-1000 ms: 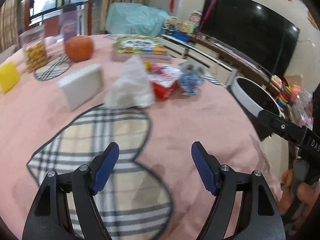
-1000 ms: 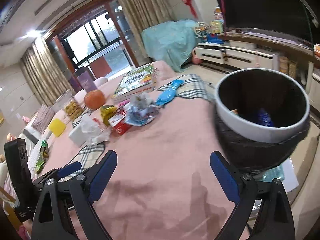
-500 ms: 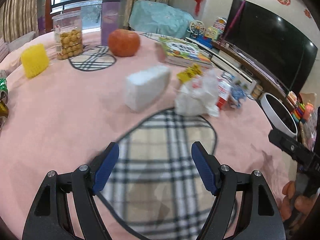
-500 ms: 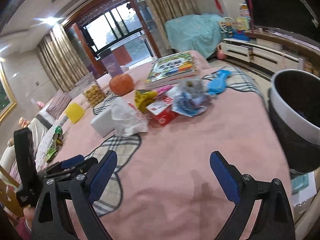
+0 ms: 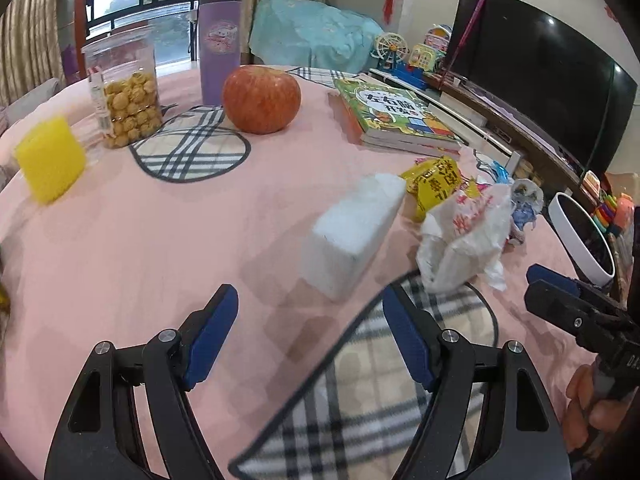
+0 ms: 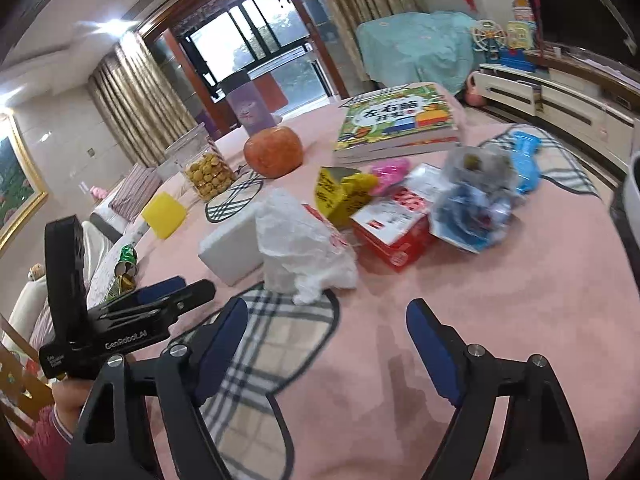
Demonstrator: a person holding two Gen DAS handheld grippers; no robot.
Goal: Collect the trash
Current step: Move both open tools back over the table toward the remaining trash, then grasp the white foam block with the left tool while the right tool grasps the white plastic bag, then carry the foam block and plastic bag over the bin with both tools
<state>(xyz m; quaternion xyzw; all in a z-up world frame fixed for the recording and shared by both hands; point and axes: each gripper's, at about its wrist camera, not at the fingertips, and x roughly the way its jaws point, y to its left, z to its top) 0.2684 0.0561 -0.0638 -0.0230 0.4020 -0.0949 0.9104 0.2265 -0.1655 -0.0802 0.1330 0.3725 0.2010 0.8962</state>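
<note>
Trash lies in a pile on the pink tablecloth: a crumpled white plastic bag, a yellow wrapper, a red box, a crumpled blue wrapper and a pink wrapper. A white foam block stands left of the bag. My left gripper is open and empty, short of the block. My right gripper hovers just short of the bag; its jaws are closing with nothing between them. The white-rimmed bin stands off the table's right side.
Farther back on the table are an apple, a picture book, a snack jar, a purple tumbler and a yellow sponge. A crushed green can lies at the table's left. A TV stands behind.
Both views have swung left across the table, away from the bin, so the trash pile now sits closer ahead. The right gripper's jaws stand a little narrower.
</note>
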